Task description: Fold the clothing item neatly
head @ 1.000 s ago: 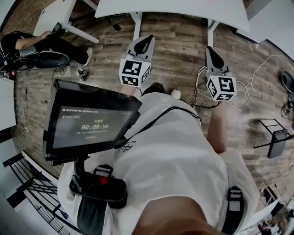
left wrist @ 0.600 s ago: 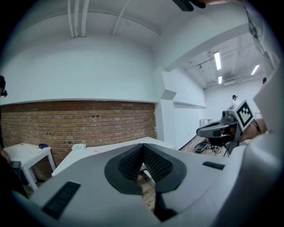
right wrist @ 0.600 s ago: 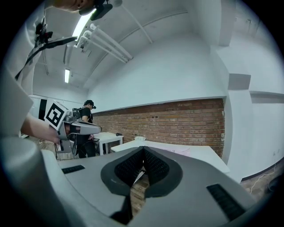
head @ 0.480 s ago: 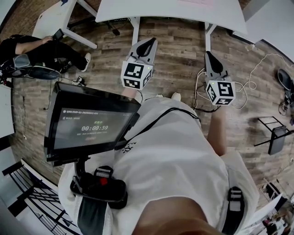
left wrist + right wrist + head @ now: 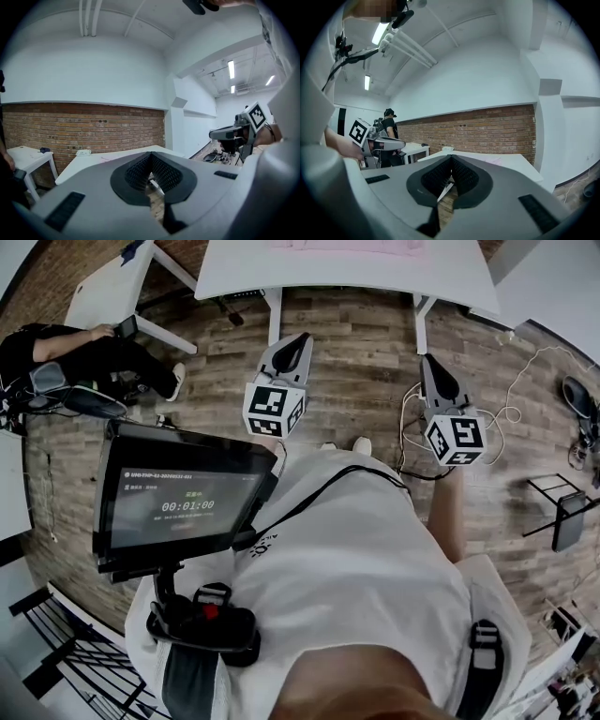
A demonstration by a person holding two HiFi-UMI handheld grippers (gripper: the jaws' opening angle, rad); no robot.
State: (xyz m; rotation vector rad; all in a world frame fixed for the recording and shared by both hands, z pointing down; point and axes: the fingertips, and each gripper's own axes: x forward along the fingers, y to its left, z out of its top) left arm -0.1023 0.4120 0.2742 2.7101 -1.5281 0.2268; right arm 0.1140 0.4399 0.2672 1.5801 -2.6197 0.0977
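A pink clothing item [image 5: 347,245] lies on the white table [image 5: 375,273] at the head view's top edge, mostly cut off. Both grippers hang over the wooden floor short of that table, holding nothing. My left gripper [image 5: 300,339] is shut, its ribbed pads [image 5: 140,169] pressed together with nothing between them. My right gripper [image 5: 432,362] is shut too and empty. In the right gripper view the pink garment [image 5: 496,161] shows as a thin strip on the table [image 5: 511,165] beyond the jaws. Each gripper shows in the other's view: the right gripper [image 5: 226,134] and the left gripper [image 5: 386,143].
A screen [image 5: 178,498] on a chest mount fills the lower left. A person [image 5: 84,343] sits at far left by a second white table [image 5: 112,277]. Cables [image 5: 511,413] trail over the floor at right, near a black stand [image 5: 562,521]. A brick wall [image 5: 84,129] backs the tables.
The head view has shifted so the table and the pink item show more at the top. Both grippers stay shut and close together. The screen's timer has ticked up.
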